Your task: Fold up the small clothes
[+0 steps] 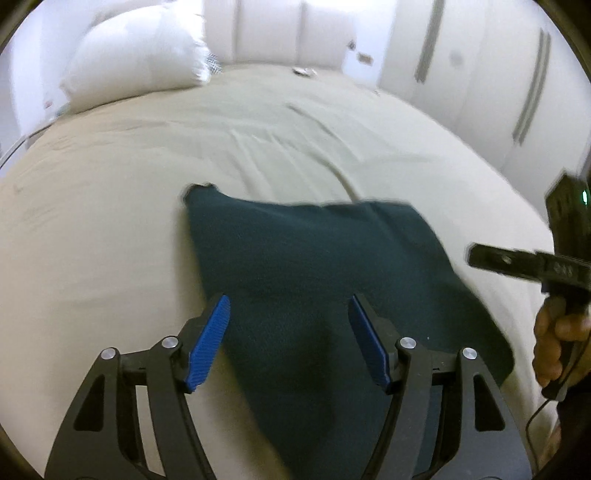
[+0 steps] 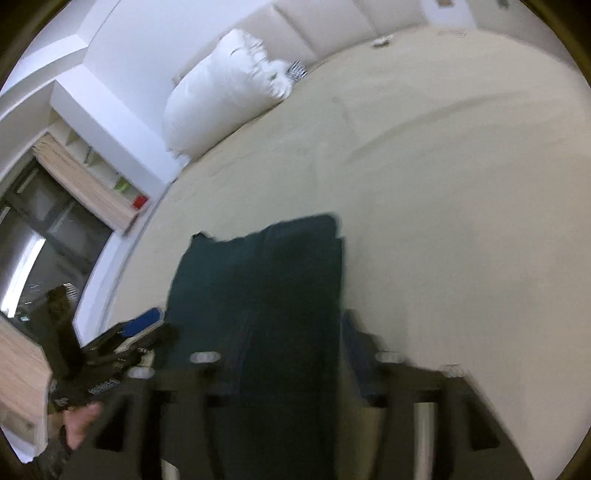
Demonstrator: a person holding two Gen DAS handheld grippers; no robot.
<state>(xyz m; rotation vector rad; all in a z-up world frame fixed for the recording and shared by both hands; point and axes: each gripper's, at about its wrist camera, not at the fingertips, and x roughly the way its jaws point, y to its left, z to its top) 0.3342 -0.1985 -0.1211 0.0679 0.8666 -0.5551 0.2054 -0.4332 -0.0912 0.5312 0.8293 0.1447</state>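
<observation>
A dark teal garment (image 1: pixel 317 266) lies flat on the beige bed (image 1: pixel 110 206). My left gripper (image 1: pixel 290 310) is open, its blue pads spread over the garment's near edge, holding nothing. The right gripper's body (image 1: pixel 546 258) shows at the right edge of the left wrist view, held in a hand. In the right wrist view the garment (image 2: pixel 266 295) runs between my right gripper's fingers (image 2: pixel 280 332). That view is blurred; the jaws look spread apart. The left gripper (image 2: pixel 140 325) shows at the garment's left edge.
A white pillow (image 1: pixel 136 51) (image 2: pixel 225 92) lies at the head of the bed by the padded headboard (image 1: pixel 280 29). White wardrobe doors (image 1: pixel 498 74) stand to the right. A small object (image 1: pixel 304 71) lies far up the bed. A window (image 2: pixel 40 236) is left.
</observation>
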